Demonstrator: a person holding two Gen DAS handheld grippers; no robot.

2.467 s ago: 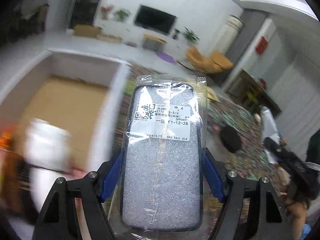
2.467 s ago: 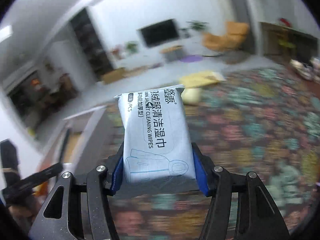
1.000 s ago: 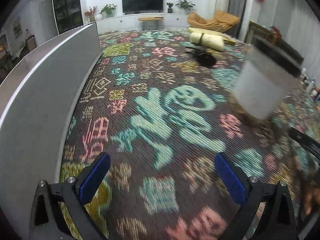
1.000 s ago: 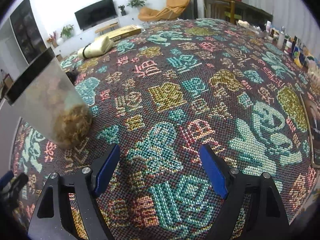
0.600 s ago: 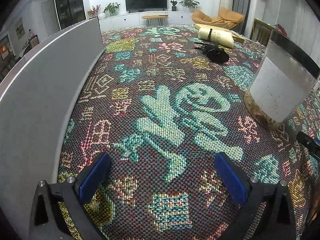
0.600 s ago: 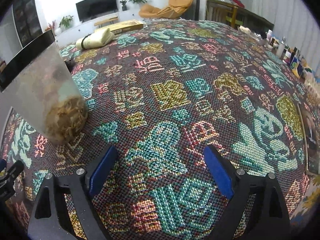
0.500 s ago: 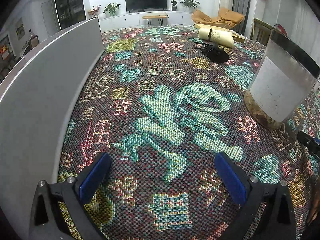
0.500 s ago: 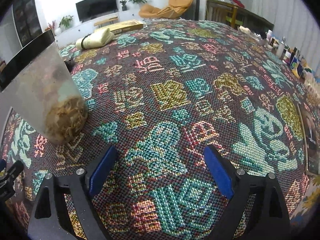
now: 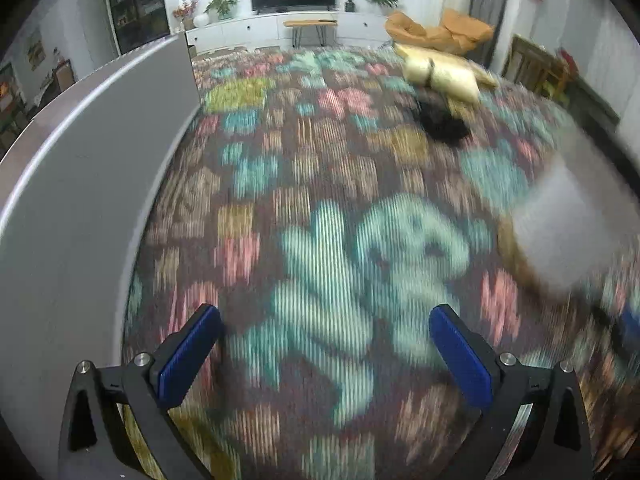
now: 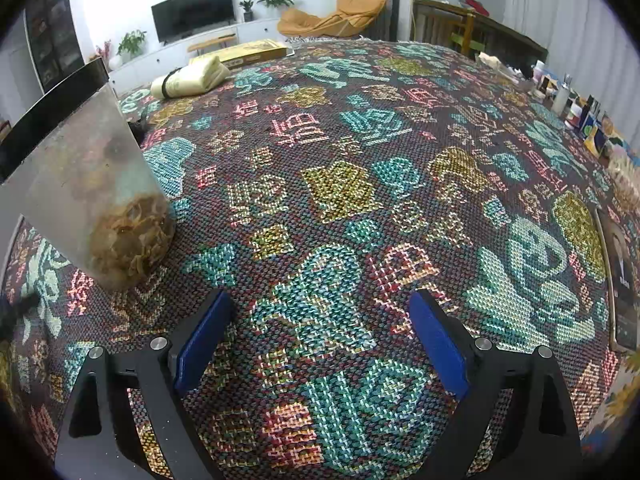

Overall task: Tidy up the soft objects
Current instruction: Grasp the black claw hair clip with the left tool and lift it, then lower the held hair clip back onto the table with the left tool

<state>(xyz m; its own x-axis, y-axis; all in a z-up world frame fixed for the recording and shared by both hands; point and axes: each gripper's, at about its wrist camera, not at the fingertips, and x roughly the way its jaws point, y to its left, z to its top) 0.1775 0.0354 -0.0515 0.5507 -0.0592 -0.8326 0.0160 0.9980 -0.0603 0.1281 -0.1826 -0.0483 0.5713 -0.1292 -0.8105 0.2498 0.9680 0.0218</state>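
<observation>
My left gripper [image 9: 324, 314] is open over the patterned rug [image 9: 320, 240], nothing between its blue pads; this view is smeared by motion. A frosted pouch [image 9: 568, 232] stands to its right. In the right wrist view the same pouch [image 10: 92, 184], with brown dried pieces at its bottom and a black top strip, stands upright to the left of my right gripper [image 10: 320, 300]. That gripper is wide open and empty above the rug [image 10: 360, 184]. A cream fabric roll [image 10: 192, 76] and a small black item [image 10: 138, 128] lie farther back.
A grey box wall [image 9: 80, 200] runs along the left side. The cream roll [image 9: 440, 74] and black item [image 9: 442, 124] lie at the rug's far end. A flat cardboard box [image 10: 248, 50] lies behind. Bottles [image 10: 576, 108] and a framed picture [image 10: 620, 280] line the right edge.
Both grippers held packets 2.5 s ago and are now empty. The right jaws spread a little wider. The left view has shifted sideways and blurred; the right view holds still.
</observation>
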